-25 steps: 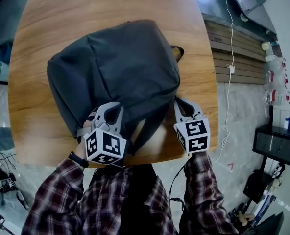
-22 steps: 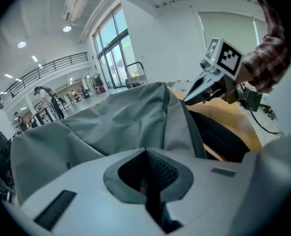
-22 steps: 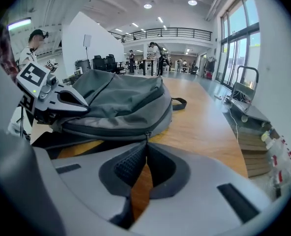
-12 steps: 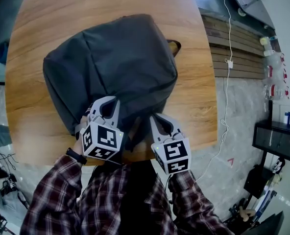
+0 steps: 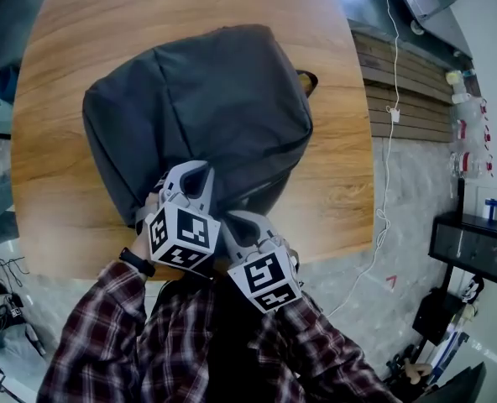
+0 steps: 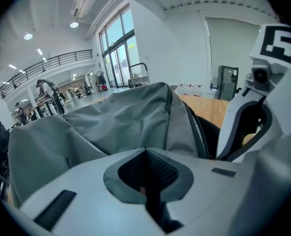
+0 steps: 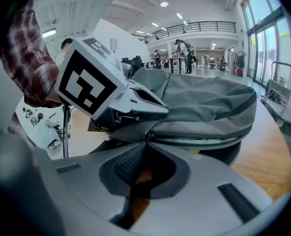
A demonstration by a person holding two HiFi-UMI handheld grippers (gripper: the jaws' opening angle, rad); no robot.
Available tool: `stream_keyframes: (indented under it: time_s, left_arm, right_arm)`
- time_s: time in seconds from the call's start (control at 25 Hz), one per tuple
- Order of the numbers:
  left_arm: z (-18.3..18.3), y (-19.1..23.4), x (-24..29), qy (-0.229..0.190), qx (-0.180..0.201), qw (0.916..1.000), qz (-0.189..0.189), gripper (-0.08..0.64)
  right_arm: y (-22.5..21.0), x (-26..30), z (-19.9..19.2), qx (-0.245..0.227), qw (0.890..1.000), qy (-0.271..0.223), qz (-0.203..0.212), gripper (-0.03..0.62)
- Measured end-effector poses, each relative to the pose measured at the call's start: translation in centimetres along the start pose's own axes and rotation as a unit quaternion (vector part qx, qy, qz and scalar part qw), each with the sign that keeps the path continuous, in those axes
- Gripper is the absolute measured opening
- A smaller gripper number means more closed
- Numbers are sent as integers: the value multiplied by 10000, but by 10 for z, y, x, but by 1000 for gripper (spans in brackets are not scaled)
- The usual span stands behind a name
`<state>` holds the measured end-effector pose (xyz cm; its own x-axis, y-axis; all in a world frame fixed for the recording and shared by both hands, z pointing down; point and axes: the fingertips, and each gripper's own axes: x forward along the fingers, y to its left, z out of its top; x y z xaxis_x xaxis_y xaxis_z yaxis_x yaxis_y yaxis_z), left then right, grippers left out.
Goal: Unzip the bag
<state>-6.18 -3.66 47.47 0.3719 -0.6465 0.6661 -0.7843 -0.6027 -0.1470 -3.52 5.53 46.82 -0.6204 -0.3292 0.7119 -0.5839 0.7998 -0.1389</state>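
One round-cornered table [image 5: 55, 133] of warm, streaked wood carries one bag [image 5: 206, 99]. The bag is a grey backpack of smooth matte cloth, slumped and softly creased. It lies across the table's middle with one end at the near edge. Two grippers of pale grey moulded plastic work at that near end, each bearing one cube [image 5: 181, 235] faced with black-and-white square markers. The left gripper [image 5: 191, 176] has its jaws clamped together on a fold of the bag's cloth. The right gripper [image 7: 146, 145], just beside it, has its ribbed dark pads closed on the zipper pull [image 7: 147, 136]. That pull is one small dark tab at the end of a single zipper [image 7: 199, 141], which runs as a thin line along the bag's side. Two plaid sleeves [image 5: 131, 342] reach in from below.
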Motion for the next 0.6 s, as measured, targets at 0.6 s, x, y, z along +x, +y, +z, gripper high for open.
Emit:
stream_keyframes:
  time_s: [0.6]
  left_arm:
    - [81,32,-109,-1623,-1055,9799,488,9]
  right_arm:
    - [-28,-91,57,911,9887,-1122,-397,20]
